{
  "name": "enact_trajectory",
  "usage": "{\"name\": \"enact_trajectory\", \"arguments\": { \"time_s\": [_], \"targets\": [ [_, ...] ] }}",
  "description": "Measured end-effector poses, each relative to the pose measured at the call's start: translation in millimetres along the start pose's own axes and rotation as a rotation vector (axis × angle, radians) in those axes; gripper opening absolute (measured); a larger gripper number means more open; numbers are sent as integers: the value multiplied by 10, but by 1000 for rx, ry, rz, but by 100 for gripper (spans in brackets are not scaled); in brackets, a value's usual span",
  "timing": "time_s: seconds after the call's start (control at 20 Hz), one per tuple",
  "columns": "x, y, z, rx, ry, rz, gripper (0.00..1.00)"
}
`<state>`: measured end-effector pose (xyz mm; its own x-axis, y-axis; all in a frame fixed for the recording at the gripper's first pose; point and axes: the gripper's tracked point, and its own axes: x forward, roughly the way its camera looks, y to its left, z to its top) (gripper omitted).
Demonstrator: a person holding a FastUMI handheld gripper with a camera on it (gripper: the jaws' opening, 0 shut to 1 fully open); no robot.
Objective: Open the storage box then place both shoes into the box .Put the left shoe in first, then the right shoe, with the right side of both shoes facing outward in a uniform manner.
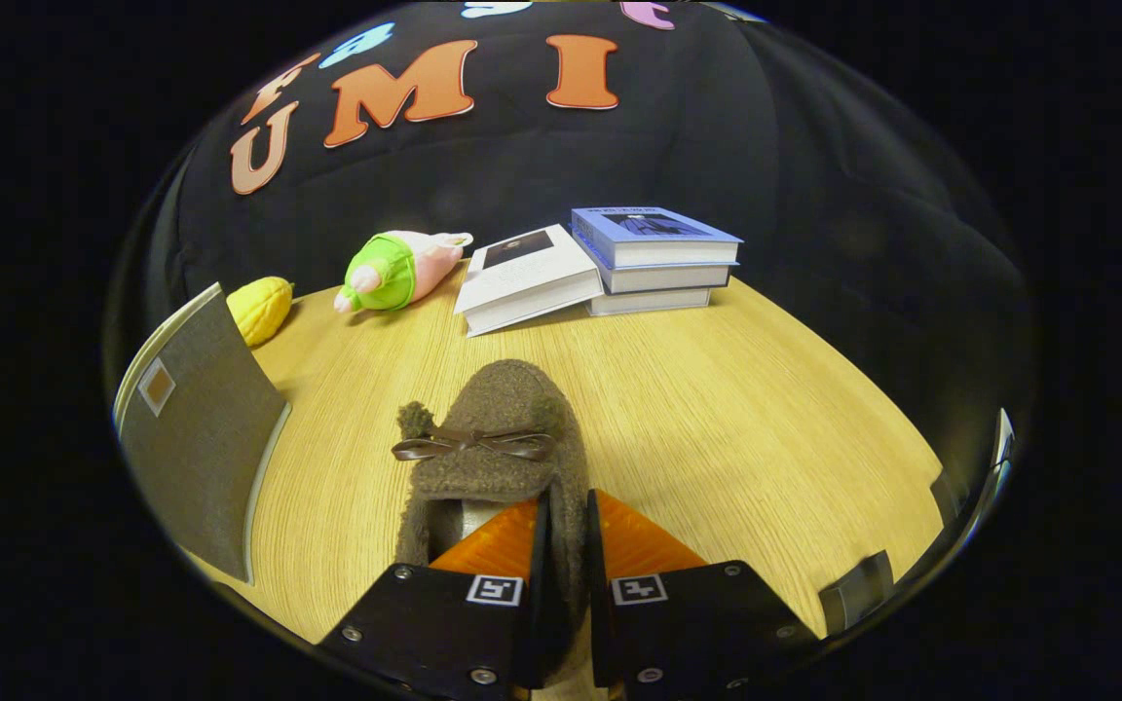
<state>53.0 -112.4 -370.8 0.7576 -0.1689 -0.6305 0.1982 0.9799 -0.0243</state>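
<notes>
Clamped on the right side wall of the brown fuzzy shoe [493, 428], the gripper [566, 545] has one orange finger inside the opening and one outside. The shoe sits mid-table, toe with its bow pointing toward the far edge. A good carry probably calls for keeping that wall pinched firmly and the sole level. On the wooden table [736, 419], the grey storage box lid [196, 448] stands at the left edge. Stacked books [654, 258], an open book [527, 277], a green-pink plush toy [395, 273] and a yellow toy [259, 307] line the far edge, well clear.
</notes>
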Motion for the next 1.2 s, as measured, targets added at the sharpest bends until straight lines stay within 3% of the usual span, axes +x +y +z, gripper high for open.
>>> {"name": "enact_trajectory", "arguments": {
  "time_s": [0.2,0.35,0.7,1.2],
  "targets": [
    [12,-32,30,-25,-22,-24,4],
    [-17,11,63,-19,-55,-28,1],
    [-347,316,356,57,-119,34,0],
    [-1153,1344,1036,82,-211,160,0]
  ]
}}
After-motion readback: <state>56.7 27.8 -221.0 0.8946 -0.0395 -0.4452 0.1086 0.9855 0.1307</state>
